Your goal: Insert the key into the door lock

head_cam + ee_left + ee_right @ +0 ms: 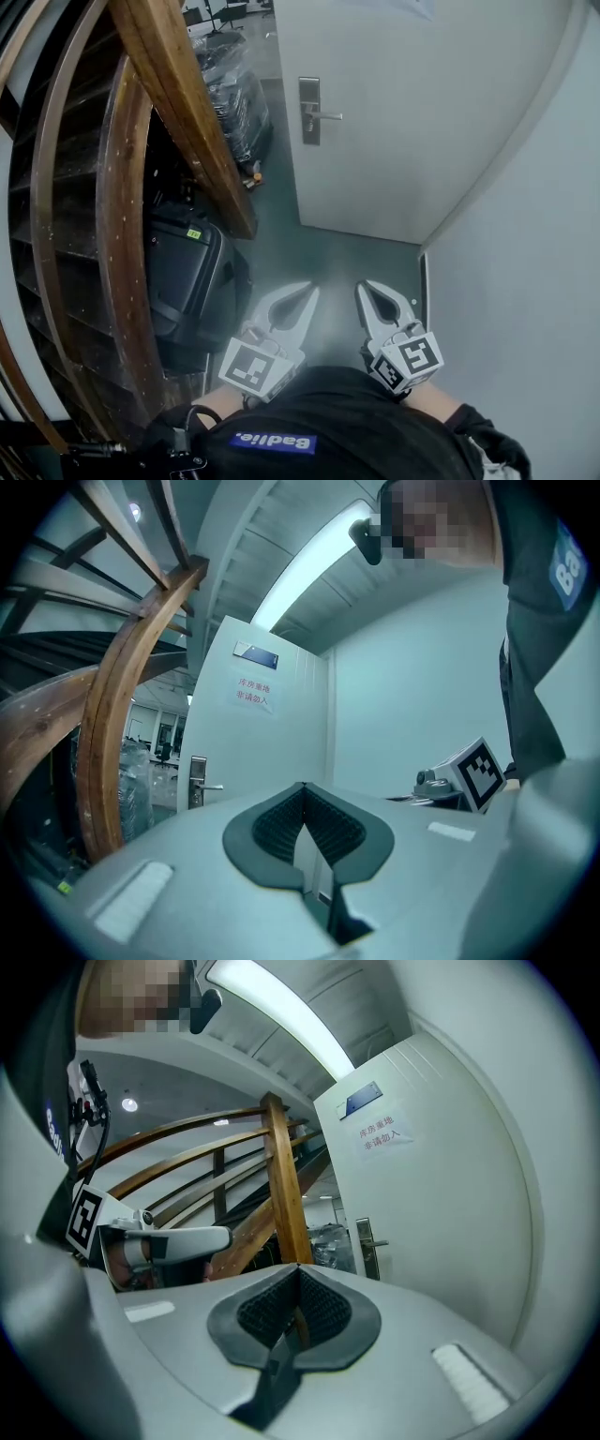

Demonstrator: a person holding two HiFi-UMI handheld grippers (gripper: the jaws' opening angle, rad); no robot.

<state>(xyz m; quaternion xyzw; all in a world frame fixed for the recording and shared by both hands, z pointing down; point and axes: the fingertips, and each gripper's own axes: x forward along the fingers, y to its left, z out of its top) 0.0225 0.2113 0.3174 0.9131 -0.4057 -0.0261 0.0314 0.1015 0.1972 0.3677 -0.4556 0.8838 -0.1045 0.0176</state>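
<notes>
Progress: basically at the start. The door (pixel 394 112) is closed and the lock (pixel 309 111), with its handle (pixel 326 116), sits on the door's left edge, well apart from both tools. Nothing is in the lock yet. Judging from this, the whole approach and the insertion are still to do.

Key: I can't make one out in any view.
- Left gripper (pixel 307 292): jaws pressed together, and only white door shows through the gap behind the pads.
- Right gripper (pixel 364 287): jaws also pressed together. A thin tan strip shows in the gap, and I can't tell whether it's a key or just the wooden railing (pixel 178 103) behind.

Pose:
- Both grippers are held low in front of the person's body, side by side and near each other.
- They're pointed level toward the door, marker cubes nearest the torso.
- The lock is left of centre in the left gripper view and right of centre in the right gripper view.

Surroundings: the railing and a black case (pixel 183 272) are on the left, and there's a wall on the right.
</notes>
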